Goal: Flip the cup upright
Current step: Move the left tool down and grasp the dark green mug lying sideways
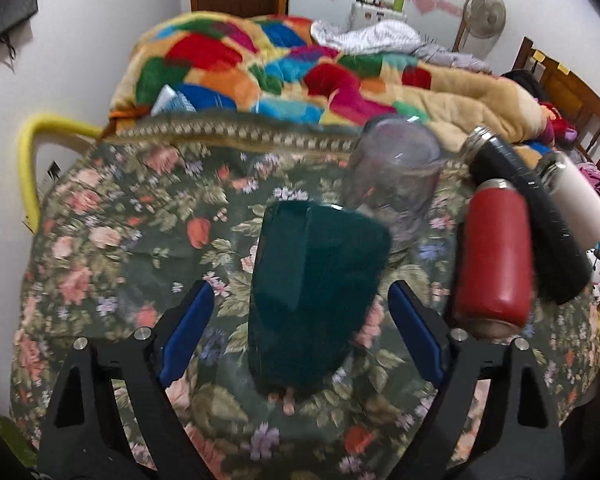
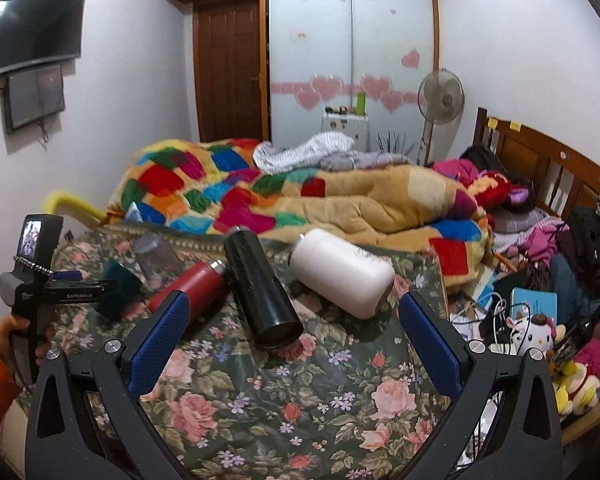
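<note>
Teal cup [image 1: 316,296] occupies the centre of the left wrist frame, lying on the floral cloth [image 1: 120,240] with its length running from lower centre toward upper right. Left gripper [image 1: 302,332] has its two blue pads [image 1: 188,332] spread wide, one on either side of the cup, with cloth visible in the gap on both sides, so neither pad touches it. Motion blur softens the cup's outline; which end is the rim cannot be told. Just beyond it, toward upper right, stands a clear cup [image 1: 396,176], mouth down. At right of frame lie a red bottle [image 1: 494,260], a black bottle [image 1: 528,216] and a white bottle [image 1: 578,200], side by side.

In the right wrist frame the teal cup [image 2: 118,286] appears small at left centre, beside the left gripper [image 2: 80,286]. Right gripper [image 2: 294,344] is also spread apart, holding nothing, its pads [image 2: 160,344] flanking the lower centre above the cloth. The red bottle [image 2: 192,290], black bottle [image 2: 260,284] and white bottle [image 2: 340,272] lie on their sides at mid-frame, the black one touching the red. A patchwork blanket [image 2: 236,192] fills the bed behind.
</note>
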